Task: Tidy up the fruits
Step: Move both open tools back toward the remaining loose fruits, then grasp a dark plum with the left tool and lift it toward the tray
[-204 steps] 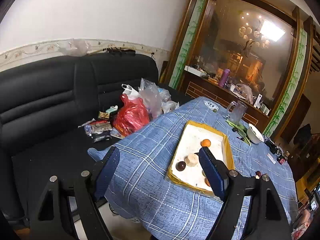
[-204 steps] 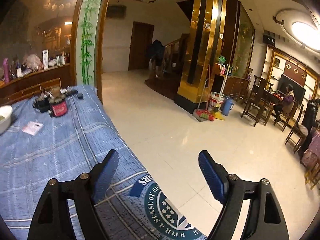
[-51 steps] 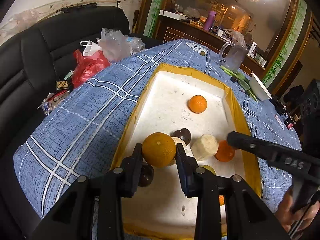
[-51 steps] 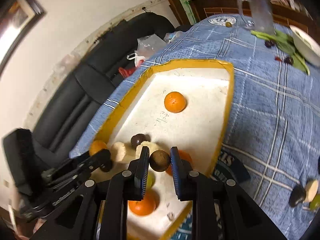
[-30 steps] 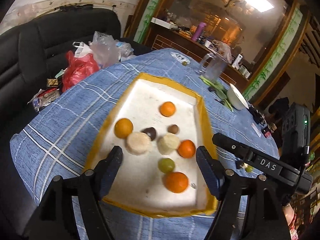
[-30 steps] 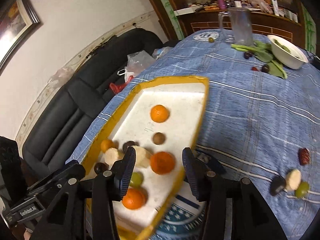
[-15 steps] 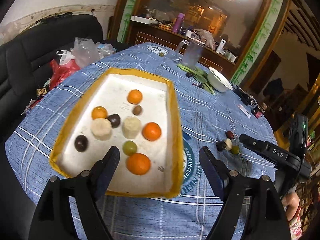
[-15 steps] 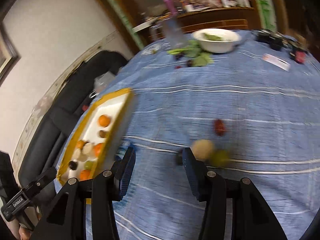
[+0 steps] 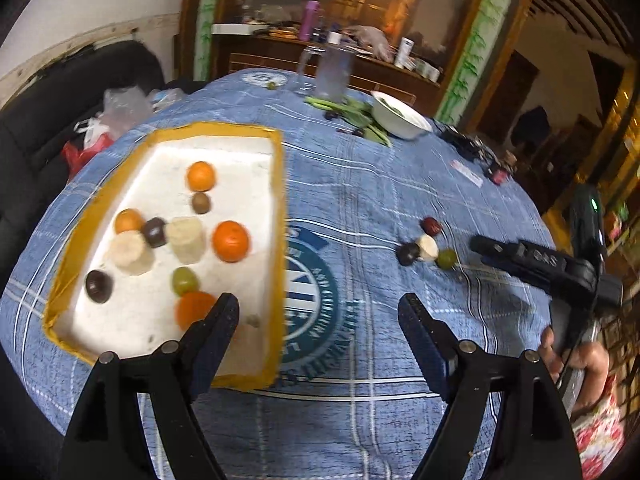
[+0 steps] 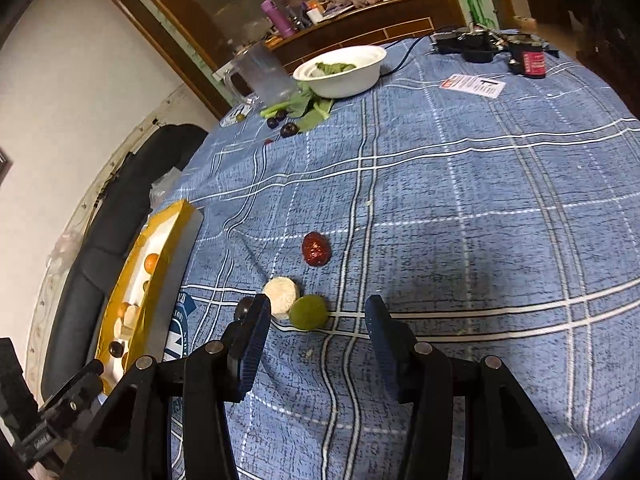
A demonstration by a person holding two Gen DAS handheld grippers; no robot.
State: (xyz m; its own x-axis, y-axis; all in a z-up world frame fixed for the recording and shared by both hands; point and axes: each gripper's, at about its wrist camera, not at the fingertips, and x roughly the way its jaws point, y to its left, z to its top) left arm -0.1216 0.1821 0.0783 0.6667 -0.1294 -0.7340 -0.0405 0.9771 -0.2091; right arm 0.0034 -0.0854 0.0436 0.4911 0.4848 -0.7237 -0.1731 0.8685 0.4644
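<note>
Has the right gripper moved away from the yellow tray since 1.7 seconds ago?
Yes. The right gripper then held a brown fruit over the yellow tray; now it is open, rightward over the tablecloth, by the green fruit.

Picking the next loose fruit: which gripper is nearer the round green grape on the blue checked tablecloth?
Right. The right gripper hangs open just short of the green grape, which sits ahead between its fingertips. The left gripper is open farther back, by the yellow-rimmed tray.

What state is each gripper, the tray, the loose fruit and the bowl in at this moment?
left gripper: open, empty
right gripper: open, empty, near the green fruit
tray: holding several fruits
red date: loose on the tablecloth
white bowl: upright, greens inside
</note>
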